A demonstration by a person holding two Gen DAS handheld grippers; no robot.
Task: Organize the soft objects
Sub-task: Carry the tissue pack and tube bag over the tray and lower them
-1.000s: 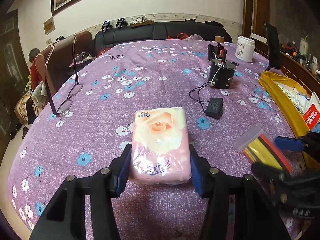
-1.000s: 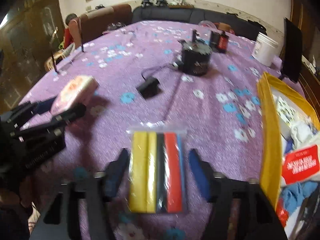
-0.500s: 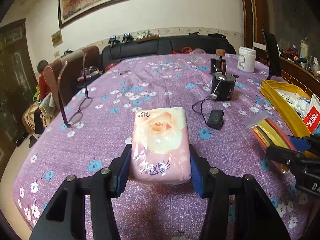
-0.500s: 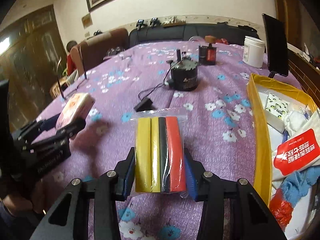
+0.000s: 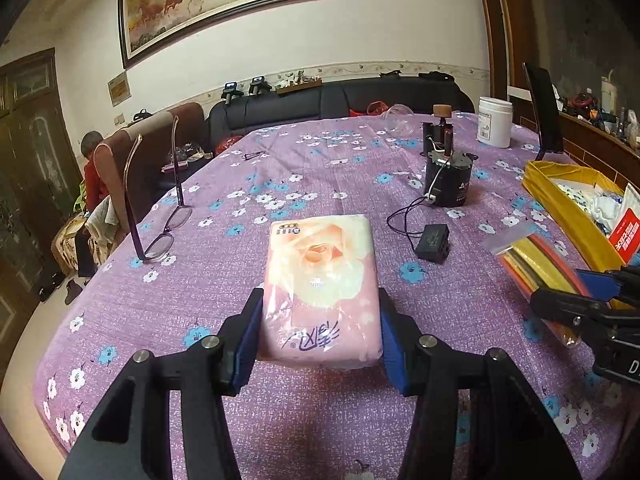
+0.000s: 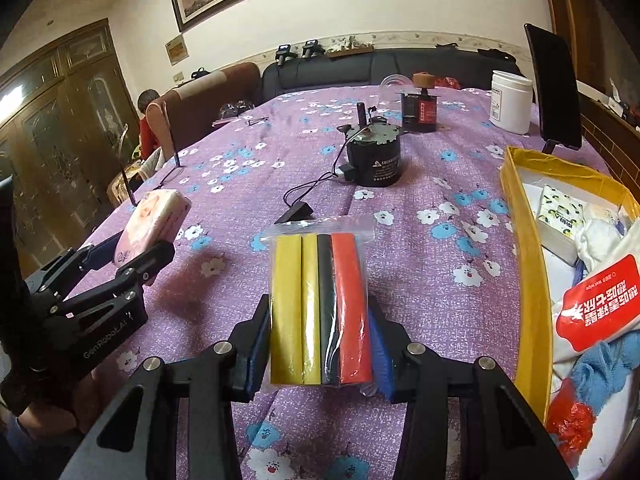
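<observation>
A pink tissue pack (image 5: 320,276) printed with a rose sits between the blue pads of my left gripper (image 5: 320,304), which is shut on it and holds it above the purple floral tablecloth (image 5: 280,184). My right gripper (image 6: 320,312) is shut on a clear bag of yellow, black and red foam strips (image 6: 320,280), also lifted off the cloth. In the right wrist view the left gripper (image 6: 136,256) and its tissue pack (image 6: 154,220) are at the left. The left wrist view shows the strip bag (image 5: 536,264) in the right gripper (image 5: 576,292) at the right edge.
A yellow box (image 6: 532,280) at the right holds cloths, tissue packs and a red-labelled pouch (image 6: 596,304). On the table stand a black motor (image 6: 374,160) with a cable and plug (image 6: 294,214), a white jar (image 6: 512,106), a dark upright panel (image 6: 554,88) and glasses (image 5: 160,240). A person sits beyond the far left.
The right gripper closed on the strip bag and lifted it off the cloth. The left gripper raised the tissue pack. Both views tilted upward.
</observation>
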